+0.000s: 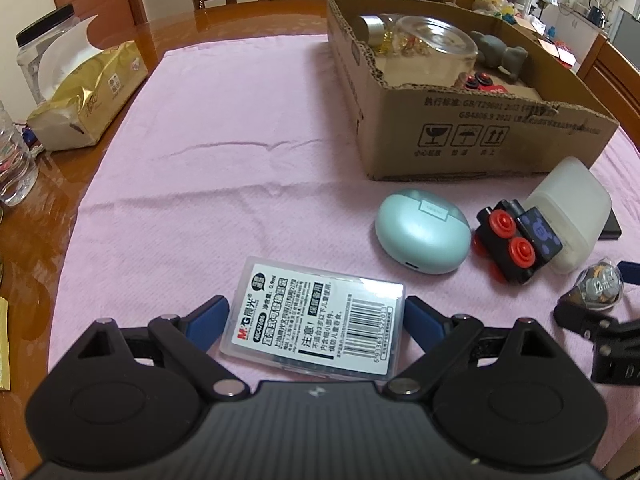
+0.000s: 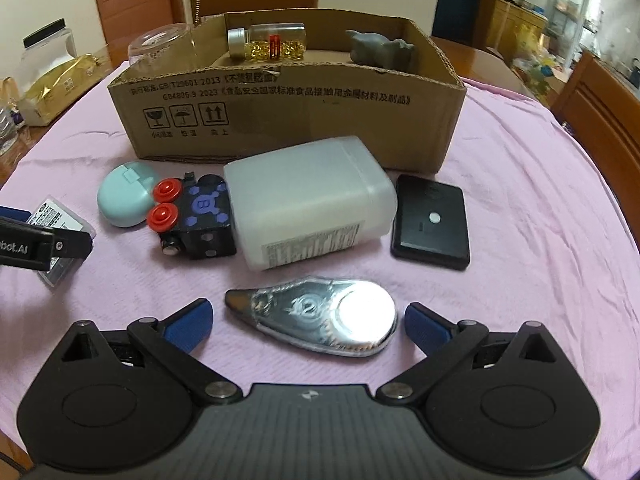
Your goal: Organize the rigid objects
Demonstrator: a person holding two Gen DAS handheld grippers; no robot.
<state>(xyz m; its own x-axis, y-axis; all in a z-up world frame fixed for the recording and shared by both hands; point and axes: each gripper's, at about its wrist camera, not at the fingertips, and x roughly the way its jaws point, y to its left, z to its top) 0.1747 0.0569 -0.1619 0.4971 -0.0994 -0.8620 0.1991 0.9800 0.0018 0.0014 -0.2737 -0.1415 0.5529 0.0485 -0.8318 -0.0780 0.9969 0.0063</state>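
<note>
Rigid objects lie scattered on a pink cloth before a cardboard box, the landmark for all that follows.

Farthest from the box, nearest the two grippers: a clear plastic case with a barcode label lies flat between the spread blue fingers of the left gripper. The jaws stand wide; the right finger sits just beside the case's edge, the left one a little apart. Released, not gripping.

To the right of that case, a clear teardrop correction-tape dispenser lies flat between the fingers of the right gripper, a gap showing on both sides. Also released.

Closer to the box: a mint-green earbud case, then a black toy block with red wheels and purple markings, tipped over and touching a frosted white plastic container that lies on its side, its far end near the box's front wall. Right of the container, a flat black rectangular device, apart from it.

Inside the box: a clear glass jar on its side at the left end, a small bottle with a silver cap and yellow contents, a grey animal figure at the right, and another red-wheeled piece.

Left of the box, off the cloth on the wooden table: a gold tissue pack and a clear canister with a black lid.
</note>
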